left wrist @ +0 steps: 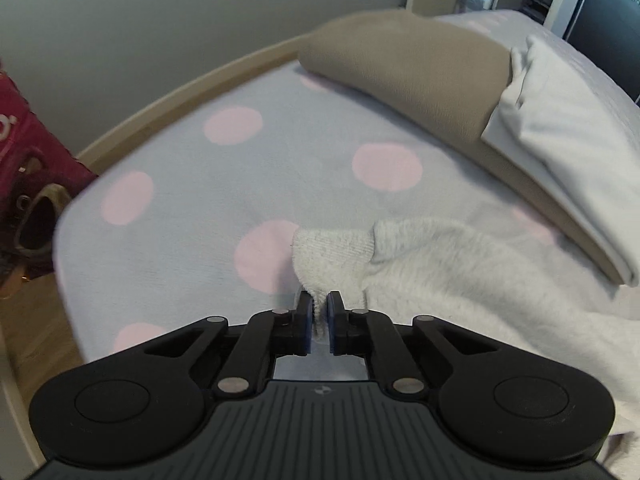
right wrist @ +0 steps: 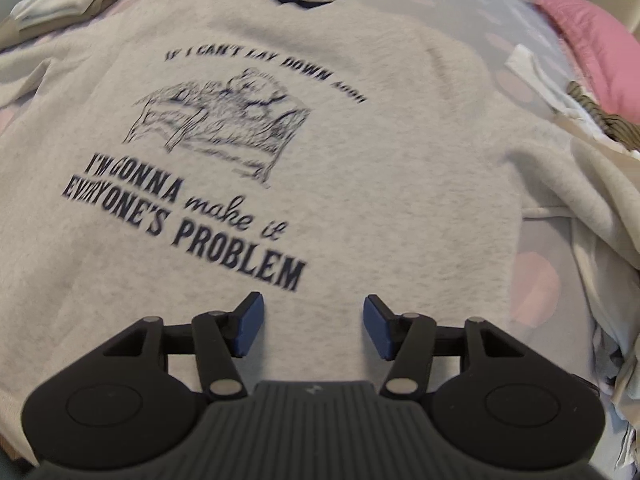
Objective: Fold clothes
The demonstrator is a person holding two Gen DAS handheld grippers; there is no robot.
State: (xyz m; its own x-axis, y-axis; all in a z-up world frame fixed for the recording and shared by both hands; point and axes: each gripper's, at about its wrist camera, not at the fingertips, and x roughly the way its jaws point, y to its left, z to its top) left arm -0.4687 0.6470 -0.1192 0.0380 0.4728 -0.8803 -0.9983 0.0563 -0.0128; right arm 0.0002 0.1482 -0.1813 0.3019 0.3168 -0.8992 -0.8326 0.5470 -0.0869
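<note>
While left claw [left wrist: 319, 322] pinches sweatshirt cuff [left wrist: 330, 256], right claw [right wrist: 314, 326] gapes; print [right wrist: 236, 248]: "EVERYONE'S PROBLEM".

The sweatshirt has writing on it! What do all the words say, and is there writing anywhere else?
All on the grey sweatshirt, around a drawing of an animal in bed:
"IF I CAN'T LAY DOWN" then a blurred word, perhaps "SOON"
"I'M GONNA make it"
"EVERYONE'S PROBLEM"
Red bag: a white mark, cut off, unreadable.
Claw bodies: a tiny logo each, no words.

A spotted bed [left wrist: 240, 152] carries a grey sweatshirt [right wrist: 360, 160] and folded clothes [left wrist: 420, 72].
</note>
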